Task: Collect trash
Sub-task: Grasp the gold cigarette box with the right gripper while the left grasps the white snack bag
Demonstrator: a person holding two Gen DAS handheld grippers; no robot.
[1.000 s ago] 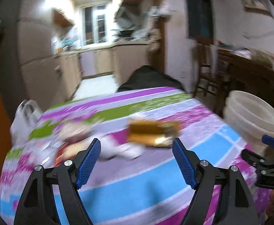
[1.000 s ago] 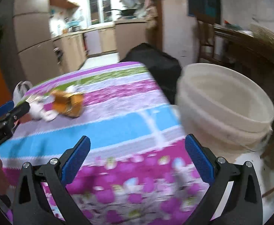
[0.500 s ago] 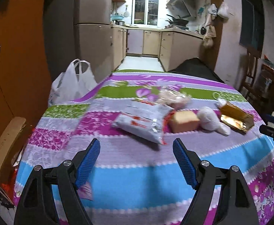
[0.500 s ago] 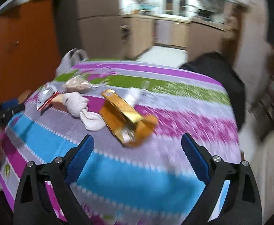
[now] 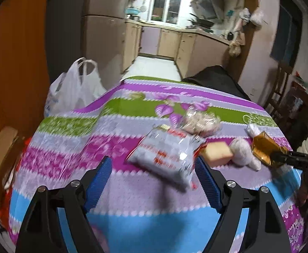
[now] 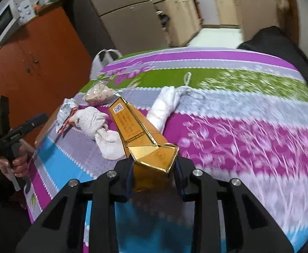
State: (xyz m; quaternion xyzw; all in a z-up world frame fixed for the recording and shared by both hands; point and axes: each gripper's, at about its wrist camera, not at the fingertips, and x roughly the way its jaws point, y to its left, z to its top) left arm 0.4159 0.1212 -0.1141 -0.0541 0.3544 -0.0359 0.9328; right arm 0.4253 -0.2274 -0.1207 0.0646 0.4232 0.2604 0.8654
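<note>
My right gripper (image 6: pixel 154 166) is shut on the near end of a long gold carton (image 6: pixel 139 135), which lies across the striped tablecloth; the carton also shows in the left wrist view (image 5: pixel 264 147). My left gripper (image 5: pixel 151 179) is open and empty, hovering just short of a silver snack wrapper (image 5: pixel 166 156). Beside the wrapper lie a tan block (image 5: pixel 217 152), a crumpled white tissue (image 5: pixel 243 151) and a clear bag of crumbs (image 5: pixel 200 121). In the right wrist view the tissue (image 6: pixel 99 124) and a rolled white bag (image 6: pixel 164 105) flank the carton.
A white plastic bag (image 5: pixel 73 88) hangs off the table's far left edge. An orange cupboard (image 6: pixel 33 63) stands left of the table. A black object (image 5: pixel 215 80) sits past the far edge. Wooden chairs (image 5: pixel 280 92) stand to the right.
My right gripper moved in and closed on the gold carton's end. My left gripper advanced toward the silver wrapper and stays open.
</note>
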